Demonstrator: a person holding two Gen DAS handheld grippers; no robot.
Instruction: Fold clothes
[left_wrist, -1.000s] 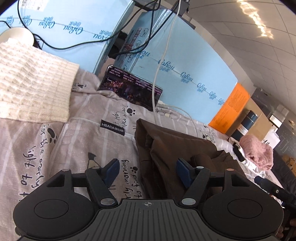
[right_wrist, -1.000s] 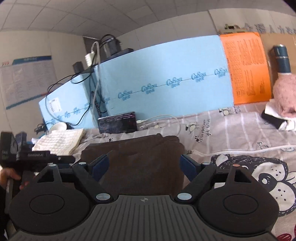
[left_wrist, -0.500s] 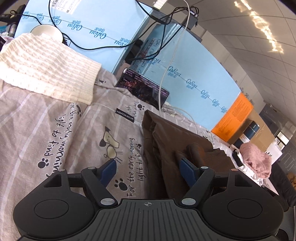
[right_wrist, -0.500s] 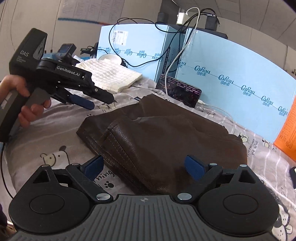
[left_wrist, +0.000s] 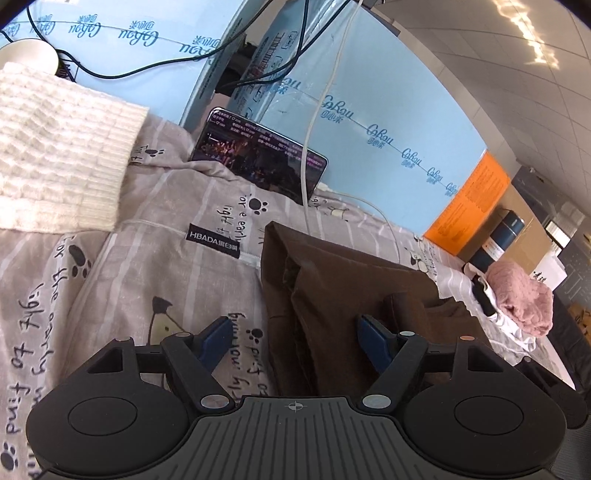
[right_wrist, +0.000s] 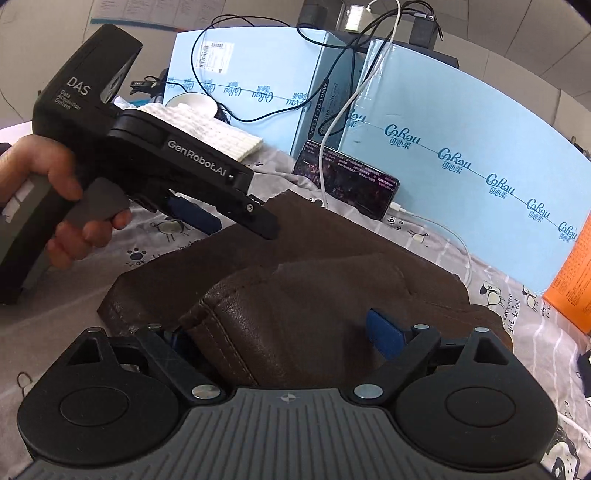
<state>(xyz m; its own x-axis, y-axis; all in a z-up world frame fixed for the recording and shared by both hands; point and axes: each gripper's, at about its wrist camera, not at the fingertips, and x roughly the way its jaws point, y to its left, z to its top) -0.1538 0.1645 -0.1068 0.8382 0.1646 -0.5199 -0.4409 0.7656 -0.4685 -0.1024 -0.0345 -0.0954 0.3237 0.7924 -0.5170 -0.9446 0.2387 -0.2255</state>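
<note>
Meanwhile, on a cartoon-print bedsheet (left_wrist: 155, 266), a white knit sweater (left_wrist: 55, 155) lies at far left, well apart from the folded brown leather garment (right_wrist: 314, 295) at centre. The left gripper (left_wrist: 291, 336) hovers over the garment's left edge, jaws spread wide; the right gripper (right_wrist: 280, 332), jaws likewise apart, straddles its near folded corner.

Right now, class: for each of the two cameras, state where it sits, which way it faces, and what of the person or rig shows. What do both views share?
Left wrist: sits on the left gripper, facing along open fingers over the brown garment toward the phone.
Right wrist: sits on the right gripper, facing across the garment; left hand shows.
Shared: garment, phone, white knit.
</note>
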